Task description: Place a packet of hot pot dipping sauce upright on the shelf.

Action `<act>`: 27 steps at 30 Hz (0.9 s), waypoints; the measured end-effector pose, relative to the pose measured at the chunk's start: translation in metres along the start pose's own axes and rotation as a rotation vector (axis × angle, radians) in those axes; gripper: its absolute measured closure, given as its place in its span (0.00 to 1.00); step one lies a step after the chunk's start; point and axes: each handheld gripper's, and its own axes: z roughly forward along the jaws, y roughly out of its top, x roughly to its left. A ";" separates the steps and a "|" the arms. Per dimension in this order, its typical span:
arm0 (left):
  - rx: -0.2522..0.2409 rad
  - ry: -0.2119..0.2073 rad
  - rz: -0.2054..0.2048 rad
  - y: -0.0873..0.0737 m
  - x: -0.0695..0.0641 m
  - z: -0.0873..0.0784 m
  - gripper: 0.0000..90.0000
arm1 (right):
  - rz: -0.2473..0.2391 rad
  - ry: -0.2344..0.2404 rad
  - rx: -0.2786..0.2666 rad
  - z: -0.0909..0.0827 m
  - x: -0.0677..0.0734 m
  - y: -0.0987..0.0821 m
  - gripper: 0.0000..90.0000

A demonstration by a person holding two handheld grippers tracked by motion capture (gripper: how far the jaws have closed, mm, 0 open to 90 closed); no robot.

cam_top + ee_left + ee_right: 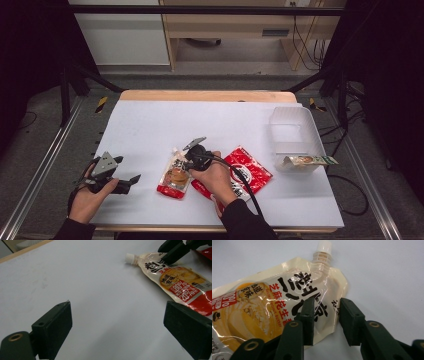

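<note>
A cream spouted pouch (175, 175) with a white cap and a red bottom lies flat on the white table (200, 125), just left of my right hand. My right gripper (186, 164) is down on its upper part. In the right gripper view the jaws (326, 301) stand a little apart, one resting on the pouch (274, 307), the other just off its edge, with a corner of the pouch between them and neither pad visibly pressing. My left gripper (127, 169) rests at the table's front left, its jaws (118, 307) wide open and empty, facing the pouch (180, 280) and the right gripper (172, 251).
A red flat packet (252, 172) lies partly under my right hand. A clear plastic bin (292, 130) stands at the right, with a long green-and-tan packet (307, 160) lying across its near rim. The table's wooden far edge (207, 95) borders the white sheet.
</note>
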 end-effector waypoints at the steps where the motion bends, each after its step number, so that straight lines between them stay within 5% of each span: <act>1: 0.000 0.000 0.000 0.000 0.000 0.000 0.09 | -0.007 -0.006 0.005 0.000 0.000 0.000 0.77; 9: 0.000 0.001 0.001 0.000 0.000 0.000 0.09 | -0.057 -0.004 0.017 -0.001 0.006 0.002 0.95; 18: 0.001 0.000 -0.003 0.000 0.001 -0.001 0.09 | -0.070 0.005 -0.059 -0.014 0.008 0.009 0.99; 27: 0.001 0.002 -0.005 0.000 0.001 -0.001 0.09 | -0.107 0.013 -0.136 -0.047 0.010 0.026 0.99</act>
